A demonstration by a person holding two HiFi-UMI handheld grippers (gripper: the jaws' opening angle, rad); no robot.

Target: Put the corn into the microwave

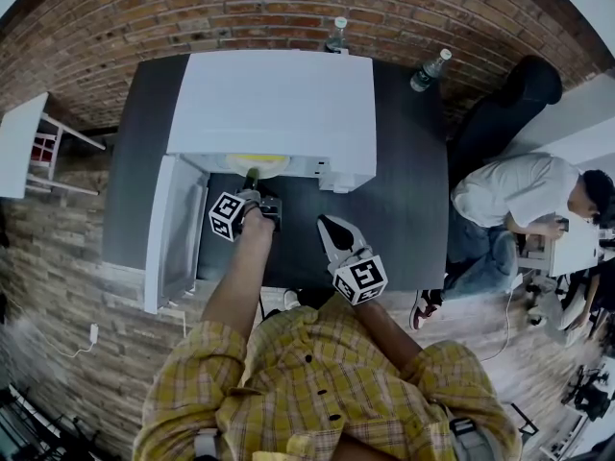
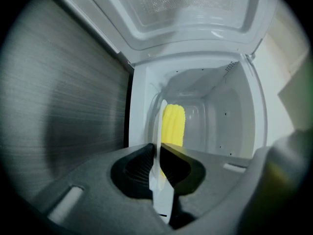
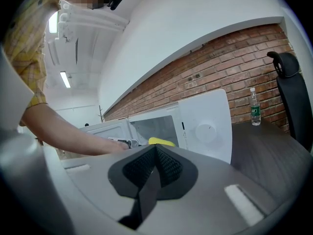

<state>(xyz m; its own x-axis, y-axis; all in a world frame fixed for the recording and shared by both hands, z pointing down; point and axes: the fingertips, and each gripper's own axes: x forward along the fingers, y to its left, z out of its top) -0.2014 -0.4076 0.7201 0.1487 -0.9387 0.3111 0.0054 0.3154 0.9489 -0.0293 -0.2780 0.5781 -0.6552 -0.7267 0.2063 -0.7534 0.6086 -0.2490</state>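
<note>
The white microwave (image 1: 279, 104) stands on a dark table (image 1: 413, 209), its door (image 1: 173, 233) swung open to the left. My left gripper (image 1: 252, 181) reaches into the opening and is shut on the rim of a thin white plate (image 2: 157, 131), seen edge-on. The yellow corn (image 2: 173, 125) lies on that plate inside the white cavity; the corn (image 1: 258, 160) shows at the microwave's mouth from above. My right gripper (image 1: 332, 230) hovers over the table in front of the microwave, shut and empty. In its own view, the right gripper (image 3: 155, 153) faces the microwave (image 3: 205, 126) and the corn (image 3: 161, 142).
Two water bottles (image 1: 336, 35) (image 1: 430, 69) stand behind the microwave by the brick wall. A person (image 1: 519, 195) sits at a desk to the right, beside a black office chair (image 3: 288, 92). A small white table (image 1: 24, 147) is at the left.
</note>
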